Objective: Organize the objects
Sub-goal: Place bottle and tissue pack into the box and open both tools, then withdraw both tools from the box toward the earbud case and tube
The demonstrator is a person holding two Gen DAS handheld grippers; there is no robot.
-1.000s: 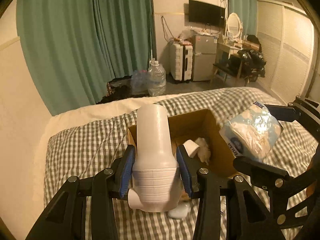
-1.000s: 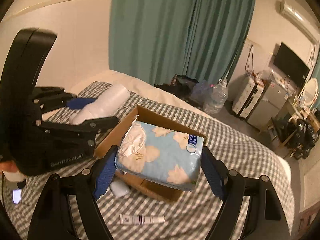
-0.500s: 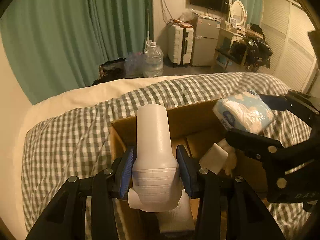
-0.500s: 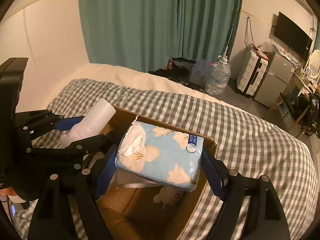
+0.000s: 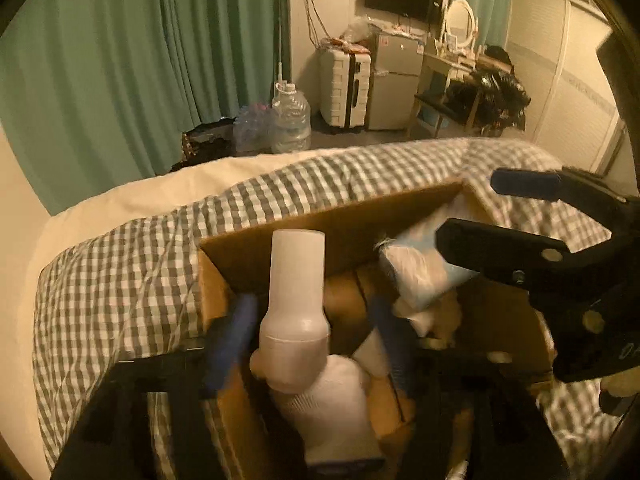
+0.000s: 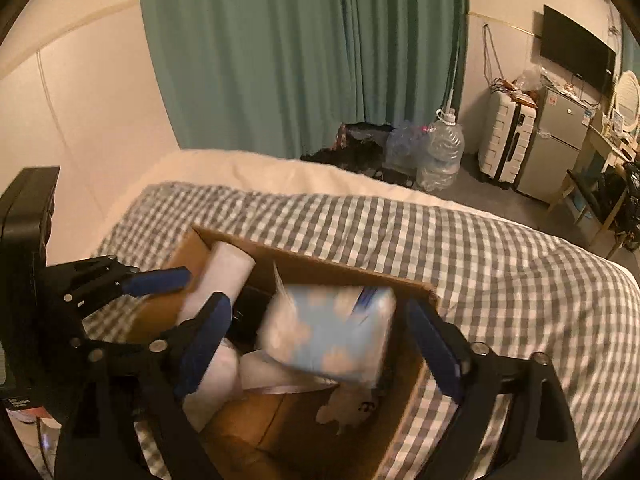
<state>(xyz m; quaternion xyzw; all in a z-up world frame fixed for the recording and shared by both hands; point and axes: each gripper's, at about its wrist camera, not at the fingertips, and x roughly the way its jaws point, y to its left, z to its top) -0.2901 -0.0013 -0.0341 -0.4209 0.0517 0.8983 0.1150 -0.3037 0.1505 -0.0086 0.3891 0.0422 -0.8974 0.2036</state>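
A brown cardboard box (image 5: 340,216) (image 6: 404,412) sits on the checked bed. My left gripper (image 5: 314,340) is open over the box's left end; the white bottle (image 5: 296,296) (image 6: 220,284) lies free between its spread blue pads, tilted against the box's far wall. My right gripper (image 6: 320,344) is open over the box; the blue floral tissue pack (image 6: 332,332) (image 5: 420,276) is loose between its pads, blurred, inside the box. The right gripper also shows in the left wrist view (image 5: 500,212), and the left gripper in the right wrist view (image 6: 192,292).
The box also holds a white sock (image 5: 332,400) and other white items (image 6: 280,376). The grey-checked blanket (image 6: 500,264) surrounds the box. Green curtains (image 5: 140,60), water jugs (image 5: 290,120), a suitcase (image 5: 344,88) and a small fridge (image 5: 394,84) stand beyond the bed.
Both grippers have opened over the box. The white bottle and the tissue pack have been let go and have dropped into the box.
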